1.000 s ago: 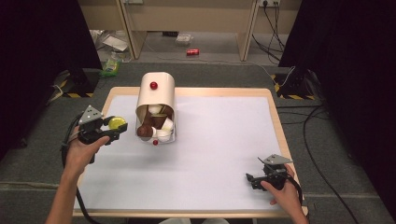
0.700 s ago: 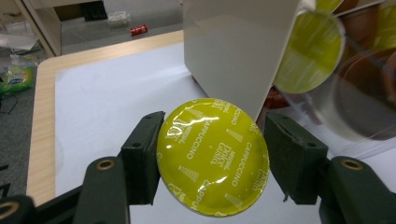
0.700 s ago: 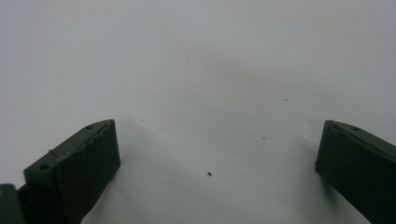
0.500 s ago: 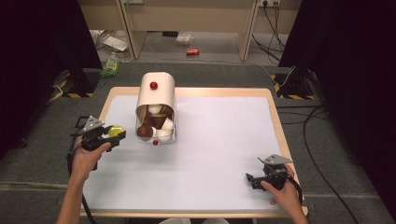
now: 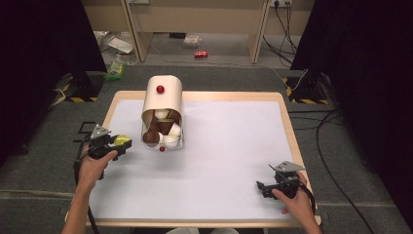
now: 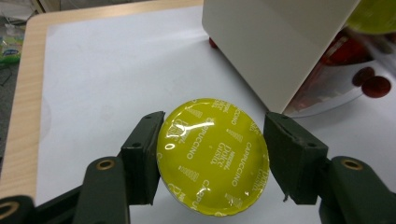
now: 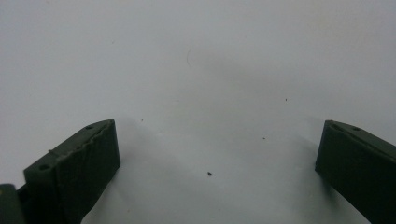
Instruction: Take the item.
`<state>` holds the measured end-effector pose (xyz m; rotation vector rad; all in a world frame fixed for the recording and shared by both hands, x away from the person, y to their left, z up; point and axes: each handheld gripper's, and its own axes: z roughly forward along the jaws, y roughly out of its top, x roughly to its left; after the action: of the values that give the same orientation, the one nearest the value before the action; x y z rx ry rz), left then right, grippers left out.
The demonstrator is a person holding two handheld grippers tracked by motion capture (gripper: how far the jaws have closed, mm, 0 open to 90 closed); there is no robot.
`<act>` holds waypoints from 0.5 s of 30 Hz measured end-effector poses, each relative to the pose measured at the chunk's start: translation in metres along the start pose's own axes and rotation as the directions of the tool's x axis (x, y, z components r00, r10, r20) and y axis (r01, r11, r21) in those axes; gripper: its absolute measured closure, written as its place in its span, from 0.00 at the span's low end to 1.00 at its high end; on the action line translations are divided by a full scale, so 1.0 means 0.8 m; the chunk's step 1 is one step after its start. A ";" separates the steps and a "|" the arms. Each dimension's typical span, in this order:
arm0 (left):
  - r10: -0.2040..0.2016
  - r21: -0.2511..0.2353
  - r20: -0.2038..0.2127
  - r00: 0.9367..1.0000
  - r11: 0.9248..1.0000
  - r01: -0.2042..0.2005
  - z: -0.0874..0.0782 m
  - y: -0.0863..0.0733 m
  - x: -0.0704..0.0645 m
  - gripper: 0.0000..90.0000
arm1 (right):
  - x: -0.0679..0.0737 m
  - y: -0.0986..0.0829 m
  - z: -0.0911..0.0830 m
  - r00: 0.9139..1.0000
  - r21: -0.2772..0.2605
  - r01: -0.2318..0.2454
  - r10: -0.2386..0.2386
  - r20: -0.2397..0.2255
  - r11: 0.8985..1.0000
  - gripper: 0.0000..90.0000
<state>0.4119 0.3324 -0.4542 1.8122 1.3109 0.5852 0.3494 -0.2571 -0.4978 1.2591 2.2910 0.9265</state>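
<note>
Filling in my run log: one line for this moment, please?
left gripper: shut on yellow capsule | right gripper: open, empty | capsule dispenser: stocked

Lab-like recording room: black curtains, floor cables (hazard-taped bases), white-topped table.

Yellow capsule lid is showing white print in the left gripper view: "CAPPUCCINO" repeating around the foil, plus "NESCAFÉ Dolce Gusto" near the middle. Text is running at a slant, partly washed out by glare. Left gripper jaws are pressing the capsule on both sides, covering none of the central print. Nothing else is reading legibly in the high view or the right gripper view.
</note>
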 end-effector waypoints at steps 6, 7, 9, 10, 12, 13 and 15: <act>-0.011 0.027 0.000 1.000 1.000 0.011 0.012 -0.008 0.004 0.45 | 0.000 0.000 0.000 1.000 0.000 0.000 0.000 0.000 1.000 0.00; -0.007 0.033 -0.001 1.000 0.999 0.007 0.014 -0.009 0.004 0.45 | 0.000 0.000 0.000 1.000 -0.001 0.000 0.000 0.000 1.000 0.00; -0.006 0.036 0.000 1.000 0.999 0.006 0.015 -0.010 0.003 0.45 | 0.000 0.000 0.000 1.000 0.000 0.000 0.000 0.000 1.000 0.00; -0.005 0.038 -0.002 1.000 0.999 0.005 0.017 -0.010 0.003 0.45 | 0.000 0.000 0.000 1.000 0.000 0.000 0.000 0.000 1.000 0.00; 0.000 0.046 0.000 1.000 0.999 0.000 0.021 -0.011 0.003 0.45 | 0.000 0.000 0.000 1.000 -0.001 0.001 -0.001 0.000 1.000 0.00; 0.001 0.048 -0.001 1.000 0.999 -0.001 0.022 -0.012 0.003 0.45 | 0.000 0.000 0.000 1.000 -0.001 0.001 -0.001 0.000 1.000 0.00; -0.006 0.047 0.000 1.000 0.999 0.006 0.024 -0.013 0.003 0.45 | 0.000 0.000 0.000 1.000 -0.001 0.000 0.000 0.000 1.000 0.00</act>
<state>0.4214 0.3298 -0.4736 1.8459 1.3399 0.5546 0.3494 -0.2571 -0.4978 1.2582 2.2907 0.9269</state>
